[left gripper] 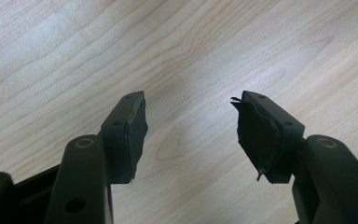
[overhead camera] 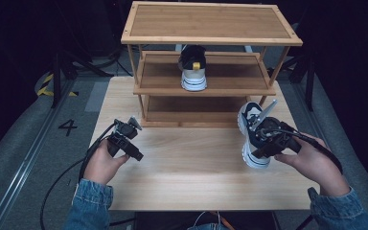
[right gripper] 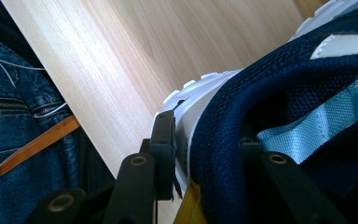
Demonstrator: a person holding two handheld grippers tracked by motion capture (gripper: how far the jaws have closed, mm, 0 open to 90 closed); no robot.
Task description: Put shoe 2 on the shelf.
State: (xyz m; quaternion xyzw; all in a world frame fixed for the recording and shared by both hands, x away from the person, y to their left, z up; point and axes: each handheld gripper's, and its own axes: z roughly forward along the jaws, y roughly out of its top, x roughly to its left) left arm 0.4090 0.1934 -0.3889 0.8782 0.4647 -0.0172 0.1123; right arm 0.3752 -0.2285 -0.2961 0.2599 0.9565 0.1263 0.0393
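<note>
- Navy blue sneaker with a white sole [overhead camera: 254,139] sits at the right side of the pale wooden table [overhead camera: 191,167], near the wooden shelf rack [overhead camera: 206,62].
- Right gripper [overhead camera: 263,143] pinches its heel.
- Left gripper [overhead camera: 129,143] is spread wide, holding nothing.

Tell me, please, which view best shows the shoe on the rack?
The high view: the shoe stands whole on the rack's middle shelf, heel toward the camera. The right gripper view shows a different shoe, gripped; the left gripper view shows table.
</note>
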